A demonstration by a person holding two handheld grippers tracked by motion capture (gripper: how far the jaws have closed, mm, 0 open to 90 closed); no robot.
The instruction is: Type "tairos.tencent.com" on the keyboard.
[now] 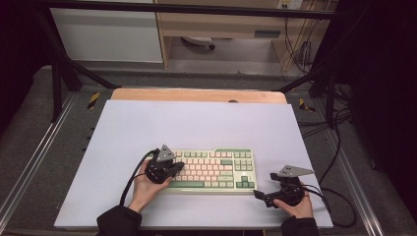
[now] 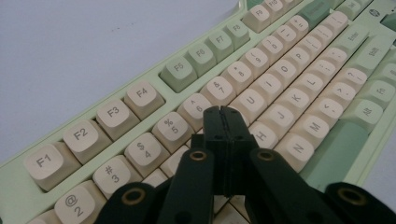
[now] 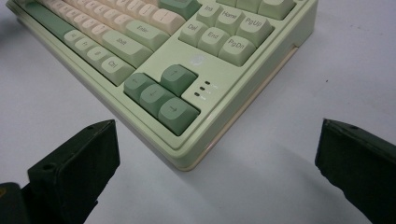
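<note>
A pale green keyboard (image 1: 211,169) with cream and green keys lies on the white mat near its front. My left gripper (image 1: 178,167) hovers over the keyboard's left part, held by a hand. In the left gripper view its jaws are pressed together, tips (image 2: 221,112) over the keys around 6 and Y of the keyboard (image 2: 280,93), nothing between them. My right gripper (image 1: 259,195) rests on the mat just right of the keyboard's front right corner. Seen from the right gripper view, its fingers (image 3: 74,163) stand wide apart, empty, facing the arrow-key corner of the keyboard (image 3: 173,93).
The white mat (image 1: 196,128) covers a wooden table (image 1: 196,95). Black cables (image 1: 339,196) trail from the right gripper off the mat's right side. A black metal frame (image 1: 59,73) and shelving stand behind the table.
</note>
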